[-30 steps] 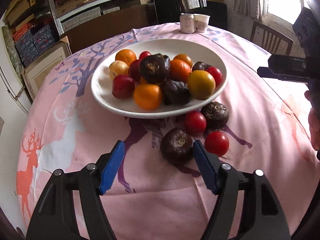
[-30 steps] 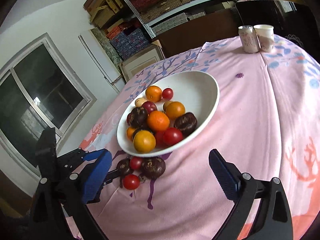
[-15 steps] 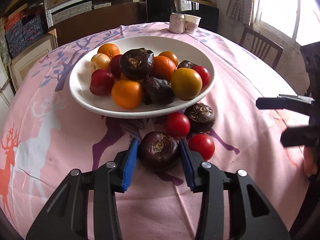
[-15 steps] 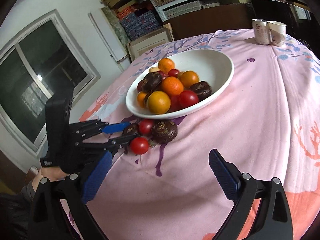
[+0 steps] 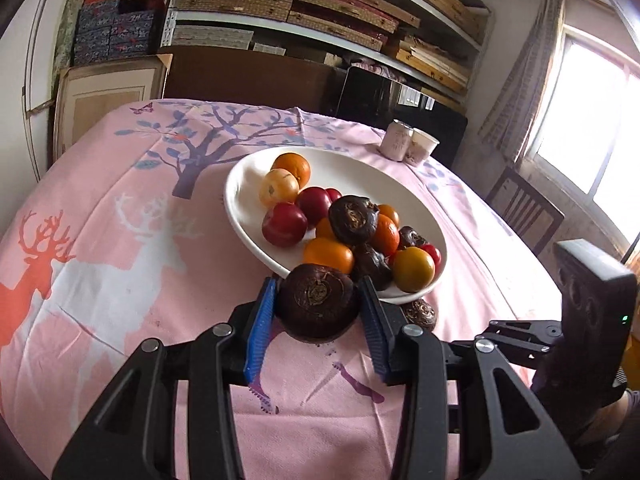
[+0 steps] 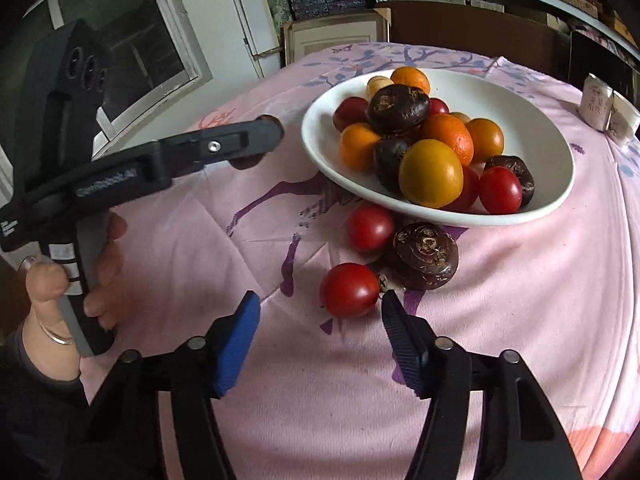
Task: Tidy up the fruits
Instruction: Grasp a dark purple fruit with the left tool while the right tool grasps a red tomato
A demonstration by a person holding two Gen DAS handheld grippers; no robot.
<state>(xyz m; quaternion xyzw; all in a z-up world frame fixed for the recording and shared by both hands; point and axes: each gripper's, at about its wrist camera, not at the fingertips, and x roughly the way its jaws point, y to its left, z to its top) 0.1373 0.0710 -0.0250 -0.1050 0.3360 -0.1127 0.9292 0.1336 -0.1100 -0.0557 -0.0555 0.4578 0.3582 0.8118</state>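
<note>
My left gripper [image 5: 318, 312] is shut on a dark brown water chestnut [image 5: 316, 300] and holds it above the cloth, just in front of the white bowl [image 5: 244, 216]. The bowl holds several oranges, red tomatoes and more chestnuts. In the right wrist view the left gripper [image 6: 264, 136] hangs left of the bowl [image 6: 552, 200]. My right gripper [image 6: 320, 320] is open, its fingers either side of a red tomatoe [image 6: 349, 290] lying on the cloth. A second tomato [image 6: 369, 227] and a chestnut [image 6: 425, 254] lie beside it, below the bowl's rim.
The round table has a pink deer-print cloth [image 5: 120, 280]. A can and a paper cup [image 5: 408, 146] stand at the far edge. A wooden chair [image 5: 524, 208] is at the right. Shelves with boxes stand behind.
My left gripper closed on the chestnut and lifted it off the cloth. My right gripper moved in toward the loose tomato and narrowed its opening.
</note>
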